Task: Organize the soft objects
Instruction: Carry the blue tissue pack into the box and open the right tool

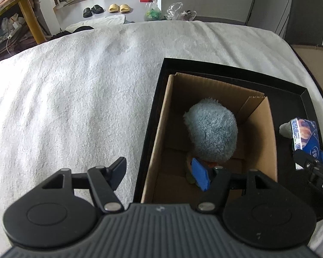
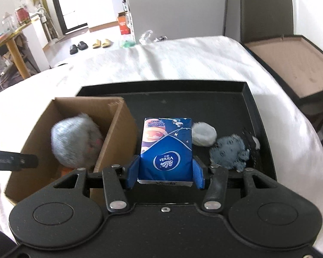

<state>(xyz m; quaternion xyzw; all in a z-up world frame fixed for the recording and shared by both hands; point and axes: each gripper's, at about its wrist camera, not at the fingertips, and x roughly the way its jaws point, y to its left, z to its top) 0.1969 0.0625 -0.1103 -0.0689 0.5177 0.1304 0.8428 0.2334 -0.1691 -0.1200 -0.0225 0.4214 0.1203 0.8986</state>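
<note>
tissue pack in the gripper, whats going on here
The right gripper is shut on a blue Vinda tissue pack, held above the black tray. The left gripper is open over the brown cardboard box, where a fluffy grey-blue plush toy already sits. A white round pad and a grey fuzzy piece lie on the tray.

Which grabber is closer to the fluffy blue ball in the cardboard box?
The left. The left gripper hovers open right over the fluffy blue ball in the cardboard box. The right gripper is beside the box, holding the tissue pack.
</note>
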